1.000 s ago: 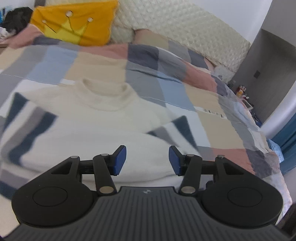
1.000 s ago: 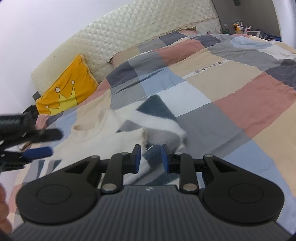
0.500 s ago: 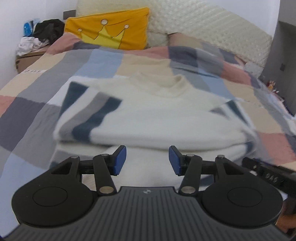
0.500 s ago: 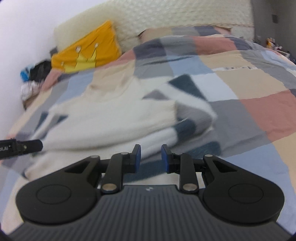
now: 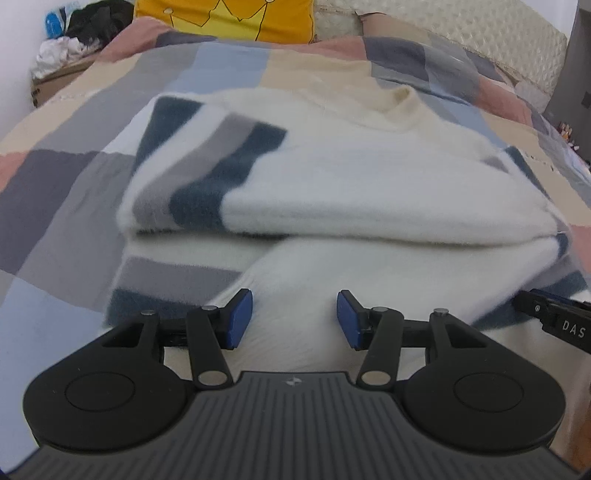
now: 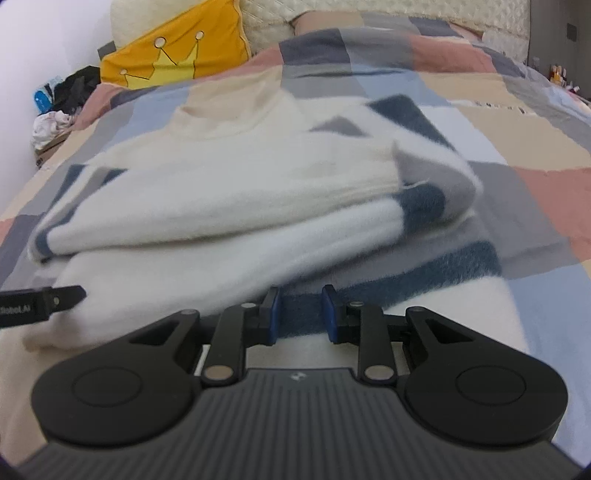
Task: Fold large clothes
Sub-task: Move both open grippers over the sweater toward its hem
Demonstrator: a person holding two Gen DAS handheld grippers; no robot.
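- Far left there's a messy pile of clothes [image 5: 75,31] off the edge of the bed, dark stuff on top of white stuff.
- Next to that, up by the quilted headboard [image 5: 480,37], a yellow cushion [image 5: 229,18] with a crown drawn on it.
- The whole bed is covered in a patchwork quilt [image 5: 62,184] — grey, pink, beige and light blue squares.
- The sweater [image 5: 369,177] lies in the middle of the quilt, cream with navy and grey stripes, collar pointing toward the headboard. Its upper part is doubled over the lower part, so there's a thick rolled edge running across, with the striped hem lying flat nearest the cameras.
- Left gripper [image 5: 294,319] hangs low over the near white part of the sweater, blue pads spread wide, nothing between them.
- Right gripper [image 6: 298,314] is over the navy stripe at the hem — pads parted with a narrower gap, not pinching any fabric as far as I can see. Its tip also pokes into the left camera's view at the right edge.
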